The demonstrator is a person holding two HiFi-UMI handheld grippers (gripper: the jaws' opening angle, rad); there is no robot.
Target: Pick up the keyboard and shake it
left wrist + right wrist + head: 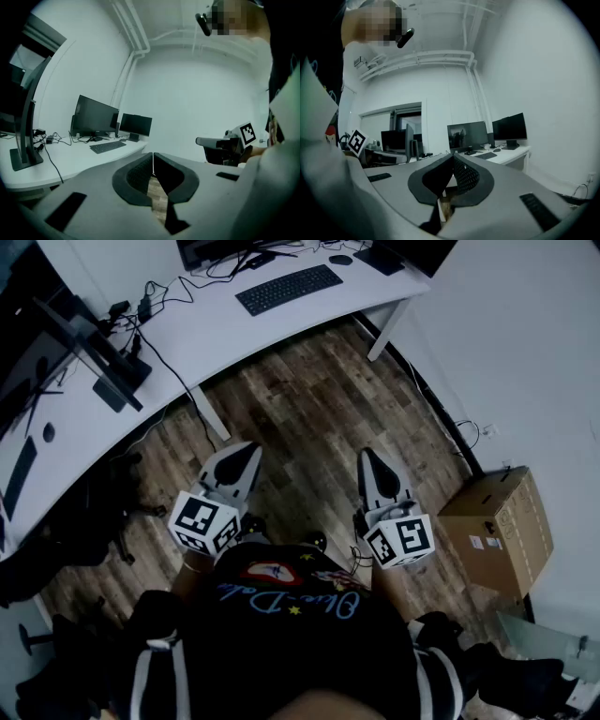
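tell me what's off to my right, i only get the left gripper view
Observer: A cardboard box stands on the wood floor by the wall, past the right gripper.
Operator: is that gripper holding anything
Observer: No. The right gripper view shows its jaws together with nothing between them.
Operator: what's next to the keyboard
Observer: In the head view a mouse lies on the white desk, just right of the keyboard.
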